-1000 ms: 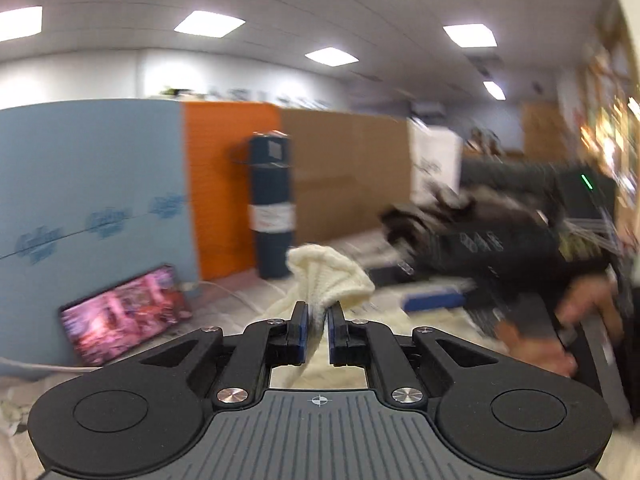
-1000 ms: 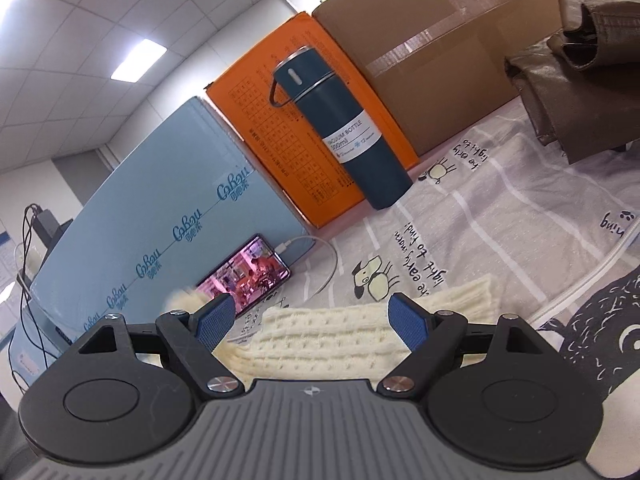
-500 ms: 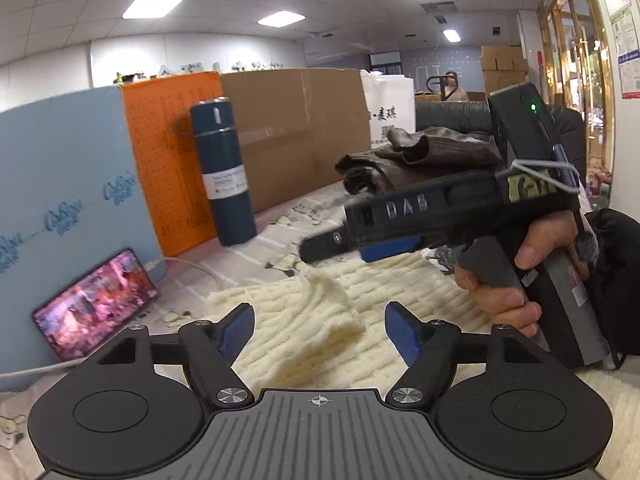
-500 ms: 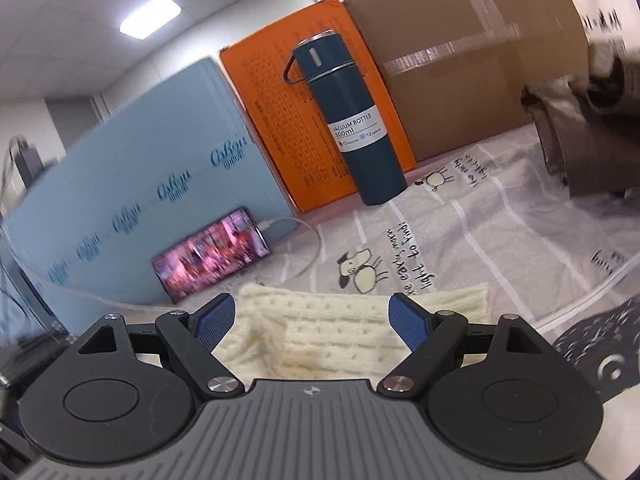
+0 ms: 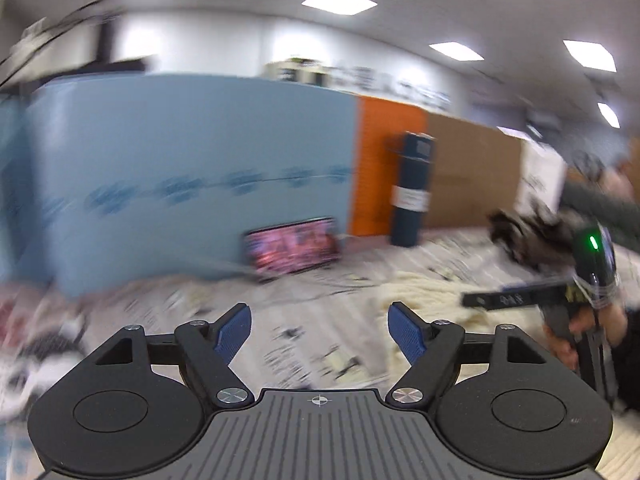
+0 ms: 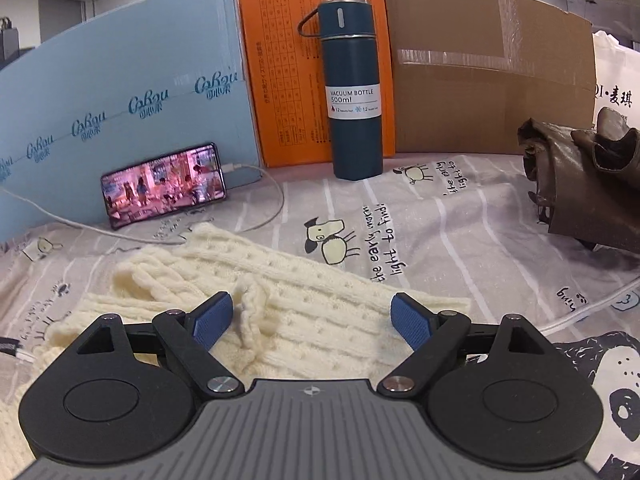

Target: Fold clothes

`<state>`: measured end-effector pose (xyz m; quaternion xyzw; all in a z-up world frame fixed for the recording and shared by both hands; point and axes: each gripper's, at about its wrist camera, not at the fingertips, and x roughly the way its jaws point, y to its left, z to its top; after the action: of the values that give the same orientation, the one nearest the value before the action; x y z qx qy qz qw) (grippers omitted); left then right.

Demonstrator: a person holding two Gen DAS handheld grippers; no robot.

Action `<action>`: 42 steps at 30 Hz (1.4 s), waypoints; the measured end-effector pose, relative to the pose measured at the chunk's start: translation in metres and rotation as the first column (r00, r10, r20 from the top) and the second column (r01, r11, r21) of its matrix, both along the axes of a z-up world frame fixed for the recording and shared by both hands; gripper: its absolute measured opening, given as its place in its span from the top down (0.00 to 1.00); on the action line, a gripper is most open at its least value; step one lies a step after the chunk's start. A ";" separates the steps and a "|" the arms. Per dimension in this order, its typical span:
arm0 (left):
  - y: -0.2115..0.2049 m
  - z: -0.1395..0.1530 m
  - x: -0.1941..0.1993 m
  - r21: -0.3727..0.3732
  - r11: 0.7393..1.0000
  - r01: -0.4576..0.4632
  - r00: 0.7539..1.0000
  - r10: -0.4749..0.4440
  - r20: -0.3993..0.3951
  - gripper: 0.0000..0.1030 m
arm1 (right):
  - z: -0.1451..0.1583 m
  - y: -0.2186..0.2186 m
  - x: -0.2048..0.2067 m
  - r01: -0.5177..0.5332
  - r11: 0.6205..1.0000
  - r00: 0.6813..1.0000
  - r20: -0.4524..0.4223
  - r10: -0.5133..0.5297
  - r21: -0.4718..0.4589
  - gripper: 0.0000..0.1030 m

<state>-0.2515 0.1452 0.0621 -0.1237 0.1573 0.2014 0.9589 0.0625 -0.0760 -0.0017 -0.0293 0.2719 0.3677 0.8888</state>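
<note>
My left gripper [image 5: 320, 326] has let go of the one cream cable-knit sweater [image 6: 280, 300], jaws opening, empty, my right gripper [image 6: 312, 316] jaws opening above it

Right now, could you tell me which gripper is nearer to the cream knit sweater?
Right. The right gripper hangs directly over the cream knit sweater, jaws opening with nothing gripped. The left gripper is off to the sweater's side over the printed sheet, jaws opening, empty.
</note>
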 end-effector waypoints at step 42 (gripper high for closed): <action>-0.146 -0.031 0.008 0.315 0.744 0.589 0.804 -0.577 -0.141 0.33 | 0.025 -0.104 -0.115 -0.359 0.858 0.918 -0.026 0.395 0.367 0.13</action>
<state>-0.2433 -0.0005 0.0307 0.1044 0.1670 -0.0819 0.9770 -0.0524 -0.1798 0.0236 0.0976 0.2341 0.5785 0.7753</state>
